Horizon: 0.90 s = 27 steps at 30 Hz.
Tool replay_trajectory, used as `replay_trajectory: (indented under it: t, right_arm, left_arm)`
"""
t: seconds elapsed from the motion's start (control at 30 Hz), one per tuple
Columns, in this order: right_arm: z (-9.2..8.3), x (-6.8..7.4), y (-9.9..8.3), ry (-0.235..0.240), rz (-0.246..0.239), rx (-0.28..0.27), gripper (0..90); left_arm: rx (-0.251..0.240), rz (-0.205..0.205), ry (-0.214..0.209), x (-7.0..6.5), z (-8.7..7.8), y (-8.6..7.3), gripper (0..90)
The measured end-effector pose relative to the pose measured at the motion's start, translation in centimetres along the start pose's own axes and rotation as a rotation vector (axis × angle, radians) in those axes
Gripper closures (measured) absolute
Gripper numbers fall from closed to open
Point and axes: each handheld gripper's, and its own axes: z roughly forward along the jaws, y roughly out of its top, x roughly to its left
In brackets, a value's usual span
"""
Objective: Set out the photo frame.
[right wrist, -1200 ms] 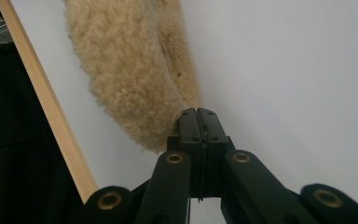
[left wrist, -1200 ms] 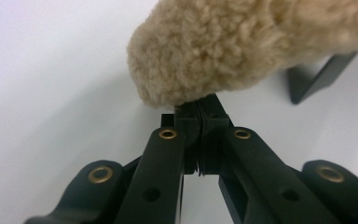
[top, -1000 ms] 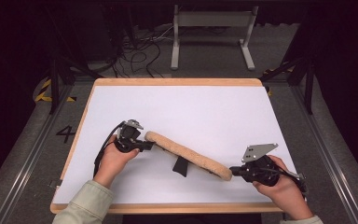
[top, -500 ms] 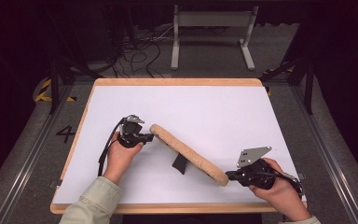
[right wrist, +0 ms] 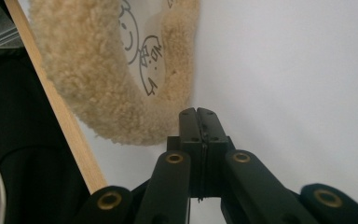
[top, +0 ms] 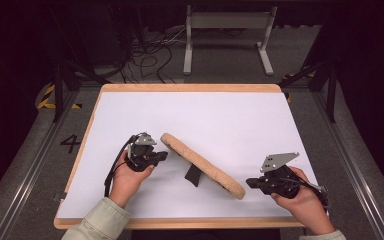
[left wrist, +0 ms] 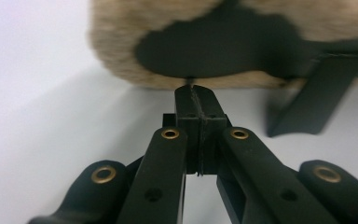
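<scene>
The fluffy-rimmed frame (top: 202,165) stands propped slantwise between both closed, empty tongs: left tongs (top: 163,155) seemingly nearer its end, right tongs (top: 250,183) just beside the other.

the high view is evenly lit from above: the white table top (top: 220,115) is bright, almost washed out, while the floor and room around it sink into deep dark. shadows there are soft and short, with one faint patch under the fuzzy frame (top: 202,164). the picture is slightly soft but free of motion blur. in the left gripper view the fuzzy frame is out of focus and smeared at the far edge, its black back a flat dark shape; the near jaws are sharp, with small glints on brass rivets. the right gripper view is crisper; its left edge falls into darkness.
</scene>
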Motion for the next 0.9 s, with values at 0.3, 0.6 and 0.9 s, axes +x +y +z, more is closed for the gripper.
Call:
replay_trajectory:
  t: [0.3,0.6,0.9]
  right_arm:
    - [-0.2,-0.1,0.0,0.005,0.032,-0.012,90.0]
    - [-0.6,-0.2,-0.1,0.018,0.076,-0.043,90.0]
    - [-0.8,-0.3,-0.5,0.015,0.097,-0.049,90.0]
  left_arm:
    - [0.055,0.108,-0.081,-3.5,0.3,0.6,90.0]
    - [0.031,0.216,-0.153,-6.7,1.5,0.5,89.9]
    - [0.018,0.292,-0.191,-8.7,2.9,0.8,89.9]
